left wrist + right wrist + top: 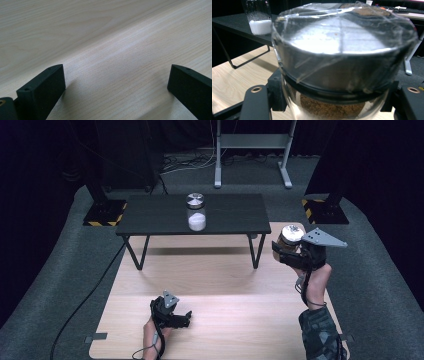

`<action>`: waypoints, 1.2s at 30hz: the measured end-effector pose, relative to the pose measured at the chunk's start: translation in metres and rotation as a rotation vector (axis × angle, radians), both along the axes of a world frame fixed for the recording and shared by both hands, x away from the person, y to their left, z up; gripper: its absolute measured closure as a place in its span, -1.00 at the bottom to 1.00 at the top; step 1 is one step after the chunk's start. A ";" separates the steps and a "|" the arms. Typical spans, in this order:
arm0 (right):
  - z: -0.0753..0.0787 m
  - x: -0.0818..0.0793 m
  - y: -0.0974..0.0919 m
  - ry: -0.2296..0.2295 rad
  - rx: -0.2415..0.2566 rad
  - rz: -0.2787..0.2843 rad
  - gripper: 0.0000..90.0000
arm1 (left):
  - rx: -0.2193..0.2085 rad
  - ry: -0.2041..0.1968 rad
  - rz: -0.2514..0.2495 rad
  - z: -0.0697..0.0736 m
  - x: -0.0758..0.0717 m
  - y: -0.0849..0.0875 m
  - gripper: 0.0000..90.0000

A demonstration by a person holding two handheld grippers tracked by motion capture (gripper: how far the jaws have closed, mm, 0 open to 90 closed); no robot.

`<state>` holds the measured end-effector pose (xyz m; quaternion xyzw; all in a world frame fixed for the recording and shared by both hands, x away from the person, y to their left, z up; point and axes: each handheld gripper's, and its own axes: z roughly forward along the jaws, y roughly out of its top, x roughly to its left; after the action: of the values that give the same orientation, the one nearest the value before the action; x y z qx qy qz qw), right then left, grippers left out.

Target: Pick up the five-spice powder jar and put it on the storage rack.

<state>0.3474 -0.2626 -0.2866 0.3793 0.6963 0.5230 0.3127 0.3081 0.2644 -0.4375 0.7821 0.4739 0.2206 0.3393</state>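
The right gripper (286,251) has its fingers clamped on a glass jar of brown powder (290,239), gripping the glass just below the metal lid (342,47), which is wrapped in clear film. In the high view the jar hangs in the air over the far right corner of the wooden desk (220,320), clear of its surface, so the pick-up looks done. What seems left is the carry and the set-down, most likely on the low black desk (235,215) farther off, where a second jar holding white powder (195,212) already stands near the middle (a guess from the layout). The left gripper (186,318) rests on the near left part of the wooden desk, its fingers apart with nothing between them, taking no share in the work so far.
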 end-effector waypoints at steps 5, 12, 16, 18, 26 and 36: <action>0.004 0.004 0.003 -0.003 0.003 0.008 -0.35 | -0.001 0.001 -0.001 0.000 0.000 0.000 -0.98; 0.009 0.013 0.007 -0.007 0.010 0.027 -0.35 | -0.001 0.003 -0.002 0.000 0.001 0.001 -0.98; 0.012 0.018 0.010 -0.013 0.016 0.036 -0.35 | -0.001 0.003 -0.003 0.000 0.001 0.001 -0.97; 0.013 0.021 0.010 -0.013 0.024 0.041 -0.35 | -0.002 0.004 -0.004 0.000 0.001 0.001 -0.98; 0.017 0.032 0.014 -0.009 0.039 0.055 -0.35 | -0.002 0.005 -0.005 0.000 0.001 0.001 -0.98; 0.024 0.044 0.017 -0.009 0.047 0.069 -0.35 | -0.001 0.002 -0.005 0.000 0.001 0.001 -0.97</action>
<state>0.3910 -0.2455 -0.2631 0.3598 0.6952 0.5513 0.2886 0.3087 0.2651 -0.4373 0.7834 0.4724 0.2185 0.3396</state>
